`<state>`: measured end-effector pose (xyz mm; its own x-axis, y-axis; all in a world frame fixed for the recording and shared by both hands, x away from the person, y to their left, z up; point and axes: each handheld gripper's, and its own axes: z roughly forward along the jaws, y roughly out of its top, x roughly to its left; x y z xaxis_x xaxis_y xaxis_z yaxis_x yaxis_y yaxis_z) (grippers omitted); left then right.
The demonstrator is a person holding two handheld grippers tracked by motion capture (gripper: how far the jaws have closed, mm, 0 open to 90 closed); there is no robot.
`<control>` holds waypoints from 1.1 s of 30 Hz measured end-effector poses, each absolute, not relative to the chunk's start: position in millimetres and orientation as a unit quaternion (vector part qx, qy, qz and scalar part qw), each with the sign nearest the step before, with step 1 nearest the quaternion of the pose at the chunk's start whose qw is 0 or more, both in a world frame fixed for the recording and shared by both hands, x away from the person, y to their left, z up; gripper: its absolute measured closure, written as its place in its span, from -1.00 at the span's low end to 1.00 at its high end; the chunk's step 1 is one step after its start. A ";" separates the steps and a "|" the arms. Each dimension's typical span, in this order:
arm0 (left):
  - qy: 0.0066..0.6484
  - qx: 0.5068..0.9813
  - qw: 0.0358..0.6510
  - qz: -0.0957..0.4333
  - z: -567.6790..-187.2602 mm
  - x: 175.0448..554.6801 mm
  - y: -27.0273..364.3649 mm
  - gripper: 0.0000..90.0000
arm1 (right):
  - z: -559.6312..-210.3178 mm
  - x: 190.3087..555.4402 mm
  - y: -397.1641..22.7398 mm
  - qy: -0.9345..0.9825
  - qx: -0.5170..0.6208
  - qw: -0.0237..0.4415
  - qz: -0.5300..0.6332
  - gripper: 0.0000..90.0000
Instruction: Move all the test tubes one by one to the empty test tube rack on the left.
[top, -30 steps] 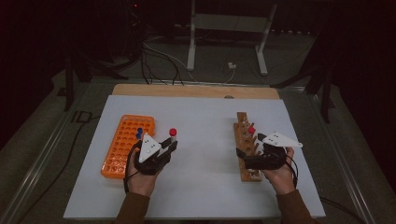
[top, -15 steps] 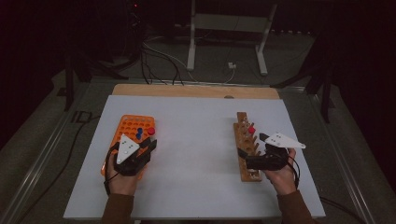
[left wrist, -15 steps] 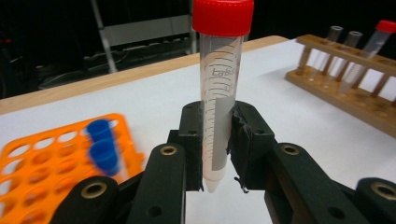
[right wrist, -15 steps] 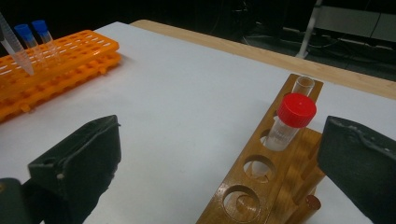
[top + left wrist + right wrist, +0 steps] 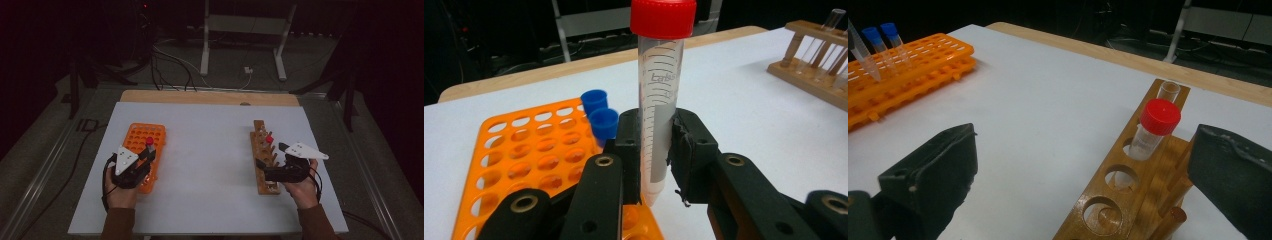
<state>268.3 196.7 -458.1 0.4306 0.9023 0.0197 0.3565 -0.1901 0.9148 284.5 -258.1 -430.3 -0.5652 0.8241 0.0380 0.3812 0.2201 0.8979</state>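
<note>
1. In the high view, we see the left gripper (image 5: 145, 156) over the near end of the orange rack (image 5: 142, 137), which lies toward the left edge of the white table (image 5: 210, 150). It is clamped on a red-capped tube (image 5: 149, 142). The right gripper (image 5: 267, 167) rests at the wooden rack (image 5: 264, 155) near the right edge.
2. In the left gripper view, we see the clear plastic tube (image 5: 659, 115) upright between the black pads, its tapered tip just above the perforated orange rack (image 5: 519, 150). The tube bears printed graduation marks and writing we cannot read. Two blue caps (image 5: 599, 112) stand just behind the jaws.
3. In the right gripper view, the jaws stand wide apart, holding nothing, either side of the wooden rack (image 5: 1128, 200). A short red-capped vial (image 5: 1154, 127) and an open glass tube (image 5: 1168, 91) sit in its round holes.
</note>
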 end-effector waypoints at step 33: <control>0.487 0.740 0.379 0.266 -480.9 277.8 202.4 0.67 | -431.0 284.3 -257.3 0.749 0.401 0.228 0.475 -1.00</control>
